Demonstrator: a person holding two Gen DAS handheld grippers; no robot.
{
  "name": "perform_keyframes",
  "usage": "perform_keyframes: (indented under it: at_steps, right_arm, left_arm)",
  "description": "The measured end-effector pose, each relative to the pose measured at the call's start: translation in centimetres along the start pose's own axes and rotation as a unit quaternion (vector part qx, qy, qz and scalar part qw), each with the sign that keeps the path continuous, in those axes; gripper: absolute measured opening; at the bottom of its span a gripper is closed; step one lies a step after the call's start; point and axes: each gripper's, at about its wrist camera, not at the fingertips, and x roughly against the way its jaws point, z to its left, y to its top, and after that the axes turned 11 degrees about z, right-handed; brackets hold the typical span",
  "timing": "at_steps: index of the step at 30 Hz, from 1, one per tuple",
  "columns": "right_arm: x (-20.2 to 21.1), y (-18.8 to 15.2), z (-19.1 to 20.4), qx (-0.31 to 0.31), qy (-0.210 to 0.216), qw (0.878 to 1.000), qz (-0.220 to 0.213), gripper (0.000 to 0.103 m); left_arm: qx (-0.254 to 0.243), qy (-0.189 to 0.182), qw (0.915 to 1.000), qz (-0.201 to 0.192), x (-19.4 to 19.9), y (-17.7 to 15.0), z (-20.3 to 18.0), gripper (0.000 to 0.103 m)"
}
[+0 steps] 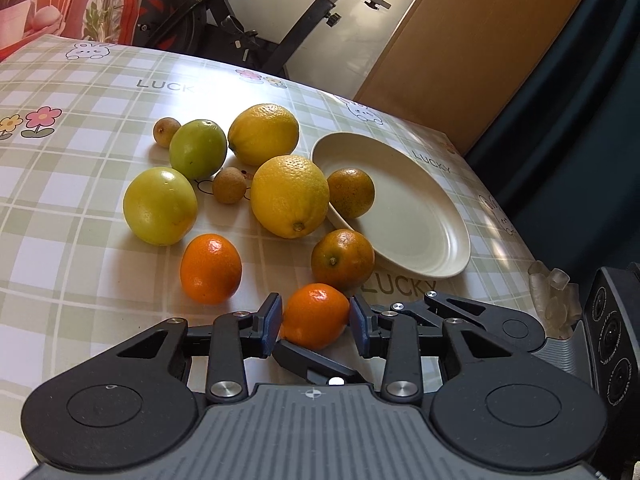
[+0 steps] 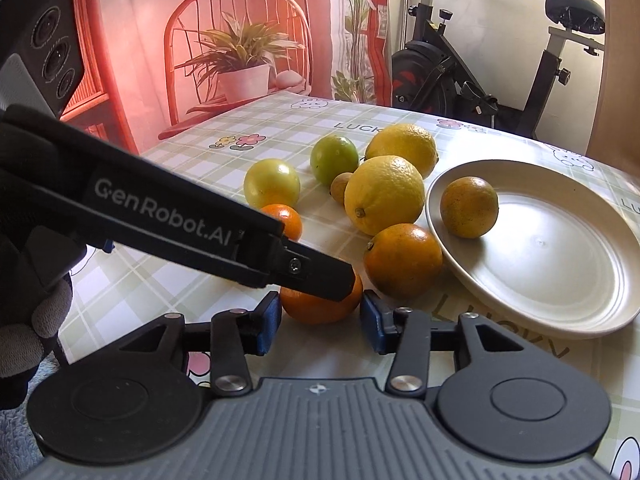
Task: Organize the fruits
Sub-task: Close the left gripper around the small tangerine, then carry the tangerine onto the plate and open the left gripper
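Orange tangerine (image 1: 316, 316): lies on the tablecloth (image 1: 80, 260) at the near edge of the fruit group, in front of the plate (image 1: 440, 240).

Left gripper (image 1: 316, 320): both blue pads (image 1: 273, 318) pressed against the tangerine's sides, clamping it. In the right wrist view one of its black fingers (image 2: 320, 272) crosses in from the left, its tip lying over the top of the fruit.

Right gripper (image 2: 320, 326): jaws parted, straddling the same tangerine; its pads (image 2: 269, 326) stand just beside the peel without pressing on it.

Gloved hand (image 2: 32, 320): at the left edge of the right wrist view, behind the left gripper.

Plate: cream, round, right of the fruit. Holds one green-tinged mandarin (image 1: 351, 192) near its left rim.

Loose fruit on the cloth, left of the plate:
- second mandarin (image 1: 343, 258), just beside the plate's near rim;
- second tangerine (image 1: 211, 268), near the held one;
- two lemons (image 1: 290, 196), one behind the other, the nearer one touching the plate rim;
- green fruit (image 1: 198, 154) and yellow-green fruit (image 1: 160, 205), further left;
- two small brown longans (image 1: 229, 185), one among the larger fruit, one at the far left.

Tablecloth: green-and-white check, glossy, printed with flowers, rabbits and "LUCKY".

Exercise bike (image 1: 320, 12): behind the table.
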Motion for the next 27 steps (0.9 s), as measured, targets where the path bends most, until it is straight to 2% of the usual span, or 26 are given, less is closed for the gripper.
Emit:
perform_keyframes:
  at_steps: [12, 20, 27]
  right_arm:
    - [0.3, -0.2, 0.6, 0.010, -0.015, 1.000, 0.011, 0.045]
    - [1.2, -0.6, -0.7, -0.024, -0.002, 1.000, 0.004, 0.045]
    - [2.9, -0.9, -0.7, -0.029, -0.027, 0.999, -0.018, 0.045]
  left_arm:
    - [-0.022, 0.023, 0.9994, 0.012, 0.2, -0.7, -1.6, 0.040]
    - [-0.051, 0.043, 0.9977, 0.014, 0.1, -0.4, -3.9, 0.040]
    - [-0.080, 0.057, 0.9952, -0.001, 0.8, 0.7, -6.9, 0.041]
